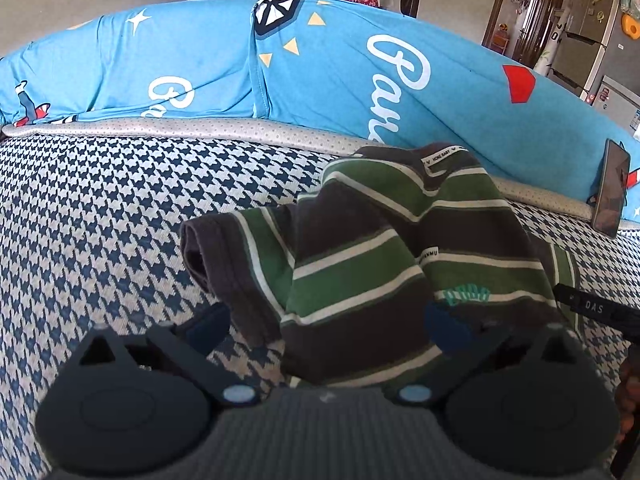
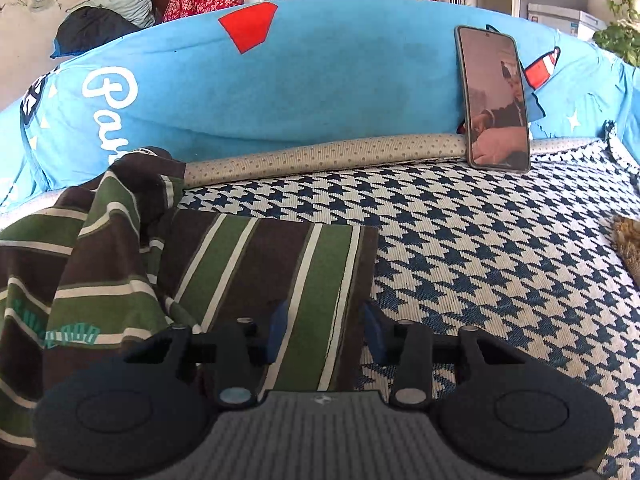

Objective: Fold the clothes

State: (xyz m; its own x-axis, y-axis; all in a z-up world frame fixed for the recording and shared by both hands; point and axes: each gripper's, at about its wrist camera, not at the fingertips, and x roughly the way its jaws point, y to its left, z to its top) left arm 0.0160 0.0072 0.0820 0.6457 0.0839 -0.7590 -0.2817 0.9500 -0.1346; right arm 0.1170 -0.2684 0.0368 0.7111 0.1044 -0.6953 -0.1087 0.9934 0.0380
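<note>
Striped shirt (image 1: 360, 264) lay rumpled on the houndstooth mat (image 1: 100, 208), its collar toward the blue cushion (image 1: 320, 68), one part flat and the bulk heaped; folding looked partway. Left gripper (image 1: 326, 326) was spread around a hem; right gripper (image 2: 322, 330) straddled the flat part's edge, jaws apart.

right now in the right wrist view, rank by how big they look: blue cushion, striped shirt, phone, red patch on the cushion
1. blue cushion
2. striped shirt, though closeness to the camera inflates it
3. phone
4. red patch
</note>
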